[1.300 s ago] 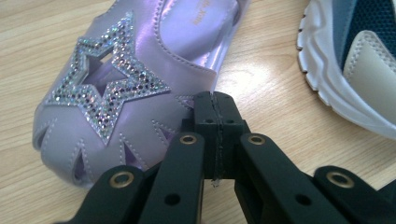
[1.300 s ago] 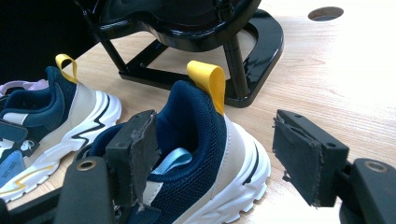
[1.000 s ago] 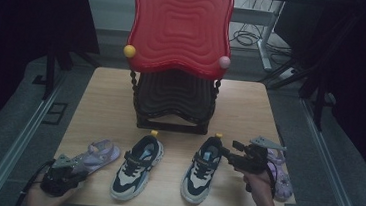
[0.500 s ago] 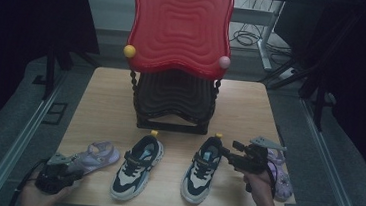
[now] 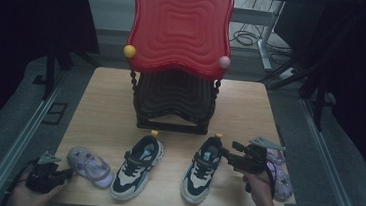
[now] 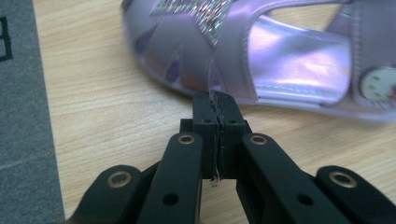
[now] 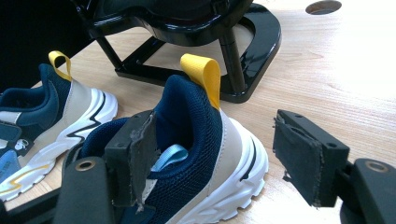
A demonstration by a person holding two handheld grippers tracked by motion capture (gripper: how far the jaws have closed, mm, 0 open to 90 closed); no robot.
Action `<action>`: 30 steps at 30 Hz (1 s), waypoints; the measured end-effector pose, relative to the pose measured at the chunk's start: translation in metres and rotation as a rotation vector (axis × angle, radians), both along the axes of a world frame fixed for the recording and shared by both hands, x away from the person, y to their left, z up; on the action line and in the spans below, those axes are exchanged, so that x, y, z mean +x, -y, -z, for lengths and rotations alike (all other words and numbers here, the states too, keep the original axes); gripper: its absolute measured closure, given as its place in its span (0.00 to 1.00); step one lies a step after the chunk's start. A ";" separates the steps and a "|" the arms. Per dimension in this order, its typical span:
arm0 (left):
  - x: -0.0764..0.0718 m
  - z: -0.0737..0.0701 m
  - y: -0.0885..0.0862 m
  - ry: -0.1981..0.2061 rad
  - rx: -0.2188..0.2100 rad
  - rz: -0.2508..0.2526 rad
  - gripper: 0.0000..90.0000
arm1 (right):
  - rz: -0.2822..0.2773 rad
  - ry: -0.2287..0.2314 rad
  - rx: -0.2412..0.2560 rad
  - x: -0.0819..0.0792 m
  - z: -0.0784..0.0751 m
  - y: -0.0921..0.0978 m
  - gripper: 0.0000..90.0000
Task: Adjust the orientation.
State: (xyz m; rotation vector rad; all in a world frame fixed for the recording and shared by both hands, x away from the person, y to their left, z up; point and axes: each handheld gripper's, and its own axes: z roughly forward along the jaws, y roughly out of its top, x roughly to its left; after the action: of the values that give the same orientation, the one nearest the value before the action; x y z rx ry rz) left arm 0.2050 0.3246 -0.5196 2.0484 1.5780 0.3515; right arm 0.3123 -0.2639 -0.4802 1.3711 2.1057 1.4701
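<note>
Step in hand, as I judge: taking right sneaker [image 7: 196,154] by heel. Your right gripper [image 7: 219,158] wide, jaws straddling heel collar, sneaker front-right on table [image 5: 105,106]. Next: close squarely, then lift. Left gripper [image 6: 218,112] pinched empty beside purple sandal [image 6: 261,60].

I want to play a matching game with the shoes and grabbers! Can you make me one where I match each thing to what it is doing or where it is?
Things:
1. left gripper
2. right gripper
3. purple sandal
4. red chair

States or places:
A. stands at the back of the table
B. jaws shut, empty
C. jaws open around a sneaker's heel
D. lies on the table just ahead of the shut jaws

Pairs: 1-B, 2-C, 3-D, 4-A
</note>
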 end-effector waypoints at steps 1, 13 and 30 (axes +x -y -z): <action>0.000 0.001 -0.001 0.001 -0.005 -0.001 0.98 | 0.001 0.001 -0.001 0.000 0.000 0.000 0.34; 0.001 -0.003 -0.018 0.031 -0.075 -0.048 0.99 | 0.006 -0.009 0.001 0.000 0.002 0.001 0.34; 0.028 0.000 -0.022 0.015 -0.092 -0.058 1.00 | 0.016 -0.022 -0.002 0.002 0.004 0.002 0.34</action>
State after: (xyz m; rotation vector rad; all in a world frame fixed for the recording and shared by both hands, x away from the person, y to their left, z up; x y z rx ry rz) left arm 0.2329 0.3469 -0.5201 1.9300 1.6175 0.3087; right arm 0.3143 -0.2658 -0.4847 1.4064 2.1038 1.4533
